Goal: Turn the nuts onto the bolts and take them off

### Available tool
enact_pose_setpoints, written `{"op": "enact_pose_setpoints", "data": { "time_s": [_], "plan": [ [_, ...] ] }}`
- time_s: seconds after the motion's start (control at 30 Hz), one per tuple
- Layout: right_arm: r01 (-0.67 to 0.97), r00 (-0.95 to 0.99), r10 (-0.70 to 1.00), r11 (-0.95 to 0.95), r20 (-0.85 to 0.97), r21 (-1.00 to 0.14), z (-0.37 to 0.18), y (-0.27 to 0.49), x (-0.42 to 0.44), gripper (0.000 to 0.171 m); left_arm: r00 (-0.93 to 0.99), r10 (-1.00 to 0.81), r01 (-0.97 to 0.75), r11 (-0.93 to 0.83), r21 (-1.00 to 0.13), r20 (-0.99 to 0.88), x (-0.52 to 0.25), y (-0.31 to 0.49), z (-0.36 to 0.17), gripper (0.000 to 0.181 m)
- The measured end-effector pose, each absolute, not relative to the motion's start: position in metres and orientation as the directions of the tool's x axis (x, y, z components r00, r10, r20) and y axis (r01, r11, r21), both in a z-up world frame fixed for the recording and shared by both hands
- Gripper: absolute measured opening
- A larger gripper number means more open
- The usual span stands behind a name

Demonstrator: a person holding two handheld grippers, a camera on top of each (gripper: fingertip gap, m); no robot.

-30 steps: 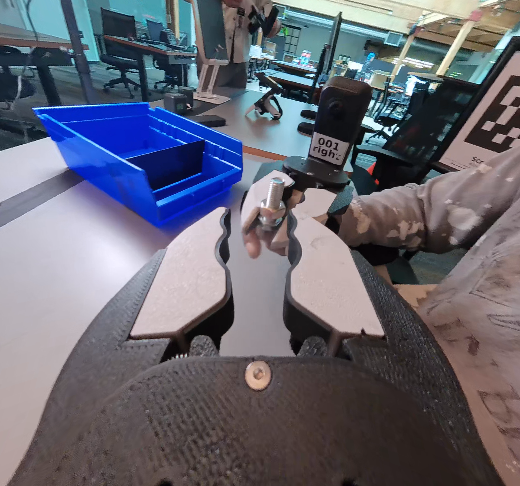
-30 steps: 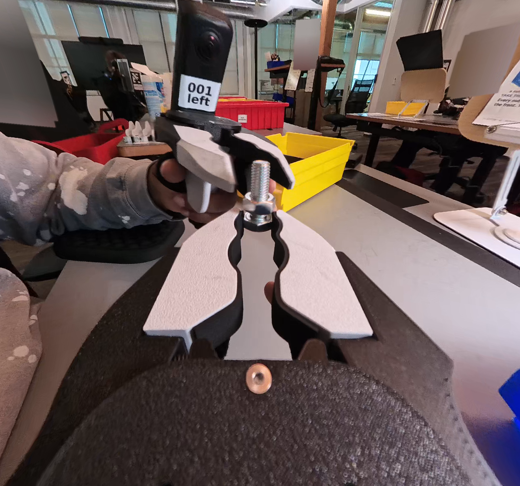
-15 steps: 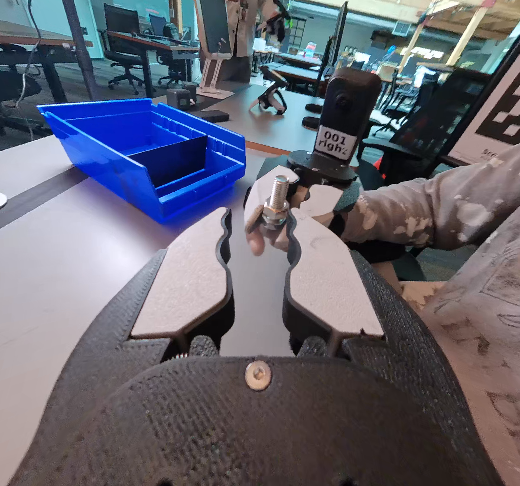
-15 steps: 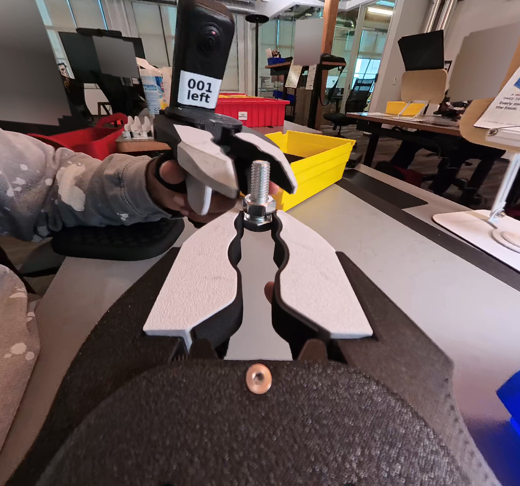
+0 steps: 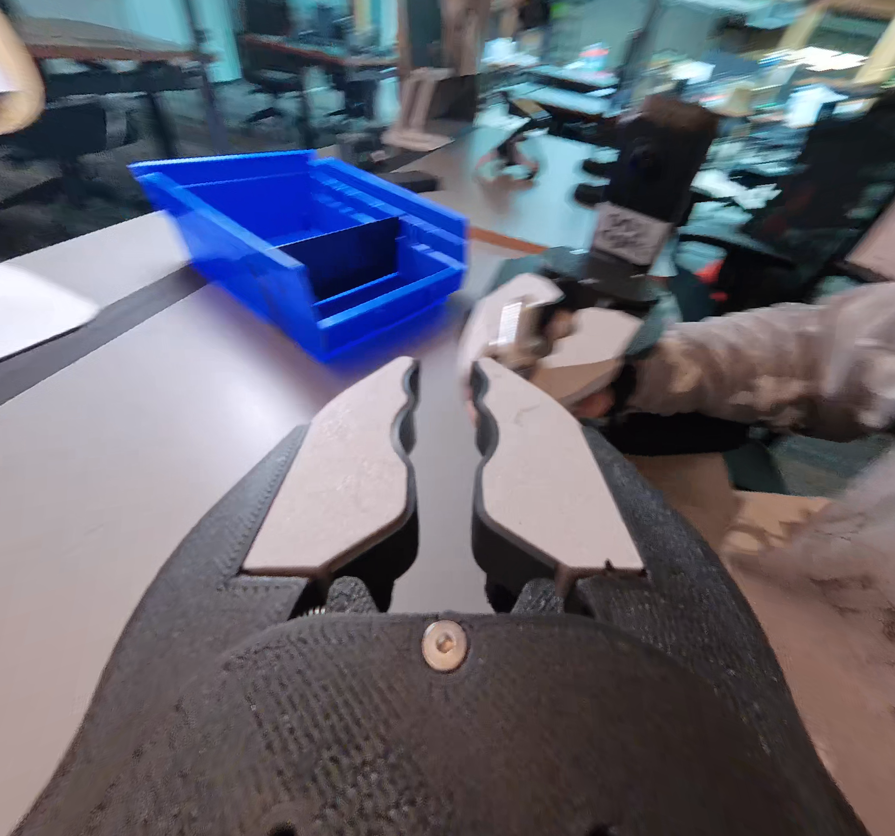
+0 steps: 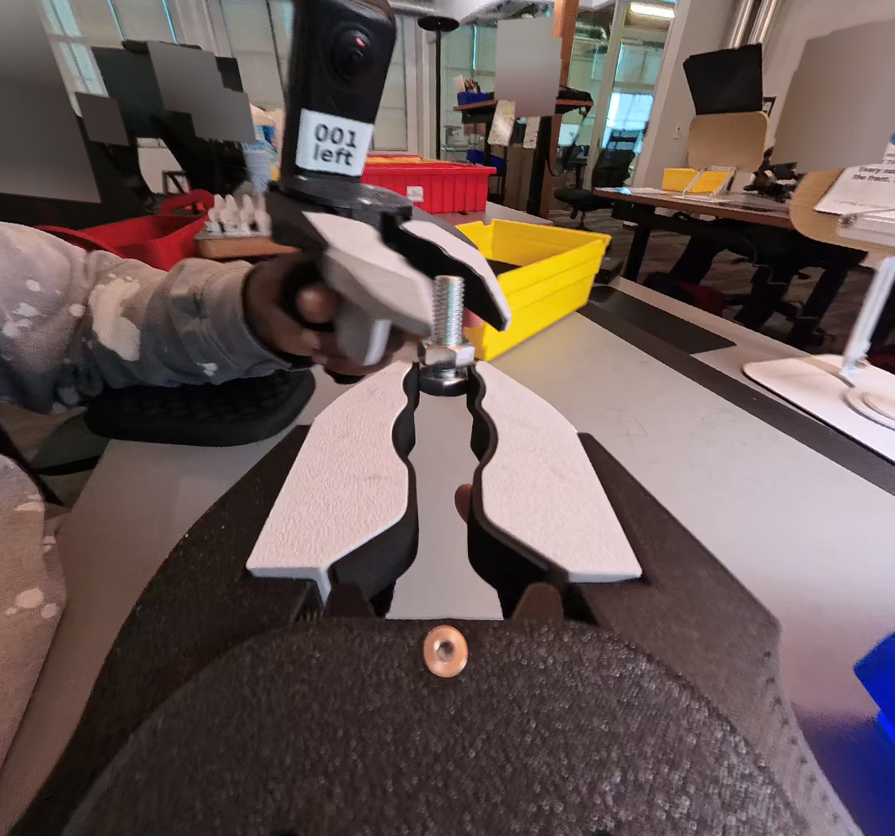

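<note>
While the right hand-held gripper [image 6: 443, 377] pinches the head of a silver threaded steel bolt [image 6: 448, 309] between its white fingertips, the shank stands upright above the tips, long axis vertical. A silver hexagonal steel nut [image 6: 445, 353] sits low on the thread, close above the head. Facing it, the left hand-held gripper [image 6: 460, 309] reaches in from the opposite side, its white fingers either side of the upper shank, higher than the nut; whether they touch the thread I cannot tell. In its own (motion-blurred) view its fingers [image 5: 358, 464] stand partly open with nothing between them, and the bolt lies just ahead and to the right. The left hand-held gripper is the free one nearest the nut.

Compared with half a second ago, the left hand-held gripper has narrowed its gap and swung closer. A blue plastic bin [image 5: 310, 241] rests on the grey tabletop [image 5: 145, 401].
</note>
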State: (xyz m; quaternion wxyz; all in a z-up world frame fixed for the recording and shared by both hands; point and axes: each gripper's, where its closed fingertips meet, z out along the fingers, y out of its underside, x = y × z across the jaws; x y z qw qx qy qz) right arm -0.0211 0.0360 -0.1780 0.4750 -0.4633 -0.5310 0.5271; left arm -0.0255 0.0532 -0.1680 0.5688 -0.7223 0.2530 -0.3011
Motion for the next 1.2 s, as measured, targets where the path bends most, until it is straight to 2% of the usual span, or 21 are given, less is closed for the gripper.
{"op": "enact_pose_setpoints", "data": {
  "time_s": [0.07,0.17,0.23,0.3,0.43,0.57,0.7,0.83,0.97,1.07,1.2],
  "plan": [
    [-0.052,-0.150,0.989,-0.005,0.002,-0.999,-0.169,0.034,-0.016,0.018,0.749,-0.655,-0.041,-0.192,-0.981,0.097,-0.044,0.060,-0.168,0.020],
    [-0.011,-0.054,0.996,0.072,0.072,-0.997,-0.161,0.057,-0.009,0.018,0.759,-0.644,0.000,-0.155,-0.988,0.101,-0.056,0.054,-0.155,0.018],
    [0.082,0.049,0.995,0.080,0.084,-0.993,-0.156,0.092,0.001,0.018,0.796,-0.605,-0.031,-0.106,-0.994,0.040,-0.069,0.050,-0.149,0.003],
    [0.206,0.194,0.976,0.060,0.100,-0.977,-0.151,0.141,0.016,0.018,0.828,-0.560,-0.038,-0.073,-0.997,0.009,-0.083,0.044,-0.146,0.000],
    [0.422,0.423,0.900,-0.094,0.104,-0.902,-0.148,0.249,0.042,0.018,0.867,-0.497,0.005,-0.064,-0.998,0.036,-0.103,0.037,-0.150,0.000],
    [0.588,0.613,0.781,-0.354,0.116,-0.727,-0.190,0.363,0.064,0.019,0.912,-0.410,-0.052,-0.052,-0.997,-0.026,-0.123,0.037,-0.161,0.000],
    [0.569,0.758,0.650,-0.610,0.063,-0.551,-0.250,0.433,0.082,0.018,0.931,-0.362,-0.076,-0.100,-0.992,-0.035,-0.137,0.037,-0.180,0.000],
    [0.508,0.830,0.557,-0.730,0.032,-0.457,-0.290,0.465,0.089,0.018,0.940,-0.339,-0.095,-0.130,-0.987,-0.046,-0.148,0.041,-0.193,0.001],
    [0.478,0.851,0.525,-0.766,0.010,-0.429,-0.310,0.475,0.085,0.019,0.931,-0.357,-0.128,-0.143,-0.982,-0.069,-0.152,0.045,-0.200,0.000],
    [0.534,0.825,0.562,-0.739,0.060,-0.412,-0.316,0.476,0.083,0.019,0.927,-0.368,-0.139,-0.156,-0.978,-0.073,-0.152,0.048,-0.207,0.000],
    [0.546,0.798,0.602,-0.700,0.031,-0.461,-0.295,0.472,0.075,0.029,0.930,-0.360,-0.149,-0.170,-0.974,-0.080,-0.153,0.048,-0.213,0.000]
  ]
}}
